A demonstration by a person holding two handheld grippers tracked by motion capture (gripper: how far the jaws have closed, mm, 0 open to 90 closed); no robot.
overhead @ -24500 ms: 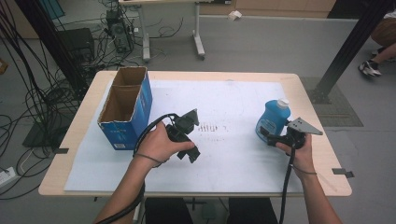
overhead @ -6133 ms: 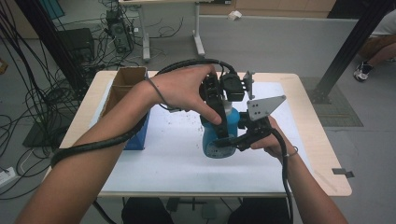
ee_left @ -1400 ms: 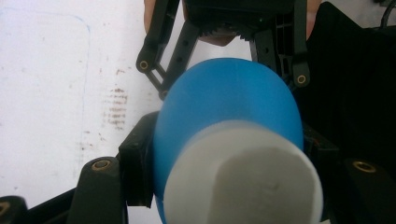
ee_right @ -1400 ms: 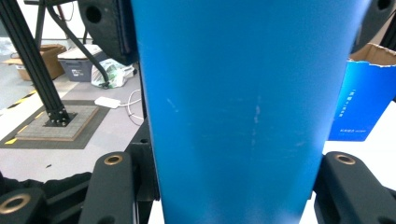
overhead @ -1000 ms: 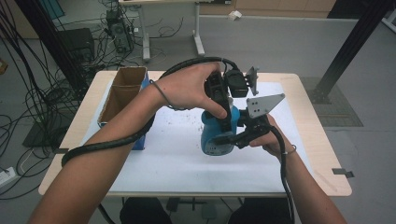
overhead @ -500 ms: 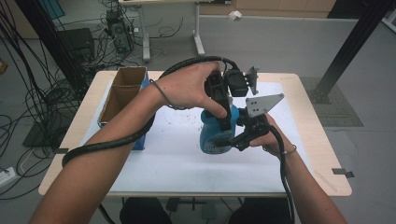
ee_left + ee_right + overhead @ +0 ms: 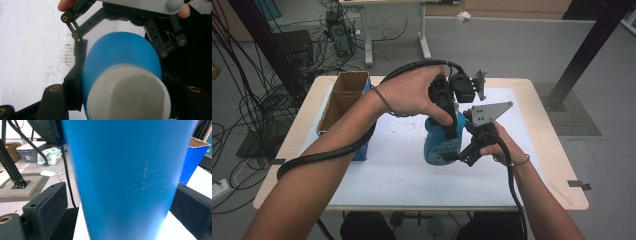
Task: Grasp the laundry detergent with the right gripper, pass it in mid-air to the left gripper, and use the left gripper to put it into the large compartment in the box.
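Observation:
A blue bottle [image 7: 438, 145] with a white cap [image 7: 130, 95] is held upright just above the white mat [image 7: 382, 175]. My left gripper [image 7: 451, 131] comes down from above and is shut on the cap, with its jaws pressed on both sides [image 7: 125, 100]. My right gripper [image 7: 453, 156] reaches in from the right around the bottle's lower body. Its jaws have just been opening. In the right gripper view the blue body [image 7: 127, 170] stands between them [image 7: 120, 207], and a gap shows beside the left pad [image 7: 47, 202].
An open blue cardboard box [image 7: 343, 102] stands at the table's left side, also behind the bottle [image 7: 193, 157]. Thick cables trail along both forearms. Table legs, cables and bins are on the floor beyond the far edge.
The right gripper's jaws have spread away from the bottle's body. Both hands and the bottle have kept their place.

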